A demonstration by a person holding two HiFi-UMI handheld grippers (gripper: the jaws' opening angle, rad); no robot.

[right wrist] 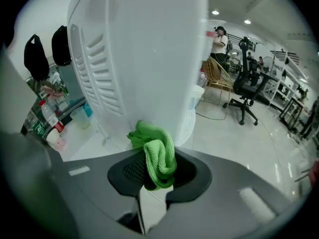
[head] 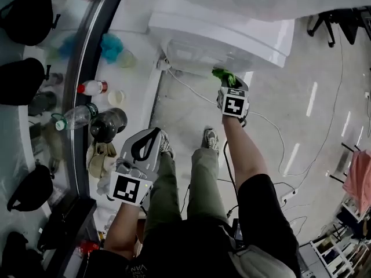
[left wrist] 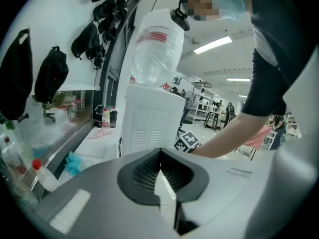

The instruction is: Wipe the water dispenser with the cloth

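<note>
Between the jaws of the right gripper (right wrist: 158, 177) sits a bunched green cloth (right wrist: 155, 156). The jaws are clamped on its lower folds, and the rest bulges out past their tips. The cloth's front edge meets the white water dispenser (right wrist: 144, 59) low on its body, near a bottom corner and just to the right of the slotted vents on its side panel. From the head view, the right gripper (head: 229, 84) is stretched out ahead at arm's length. The cloth (head: 223, 75) shows as a green tuft right at the edge of the dispenser (head: 220, 33).

The left gripper (left wrist: 160, 153) has its jaws brought together at the tips with nothing between them. It hangs back by the person's left leg (head: 165, 184), well apart from the dispenser (left wrist: 149, 128). Its own view faces the dispenser, which carries a large plastic-wrapped water bottle (left wrist: 154, 49) on top. In the head view this gripper (head: 154, 134) points forward over the pale floor (head: 185, 114).

Left of the dispenser runs a white counter (head: 130, 68). On it are a blue rag (head: 110, 46), a small bottle with a red cap (head: 93, 87) and a dark round flask (head: 107, 123). Black bags (head: 29, 13) hang on the wall beyond. White cables (head: 272, 126) trail across the floor to the right.
</note>
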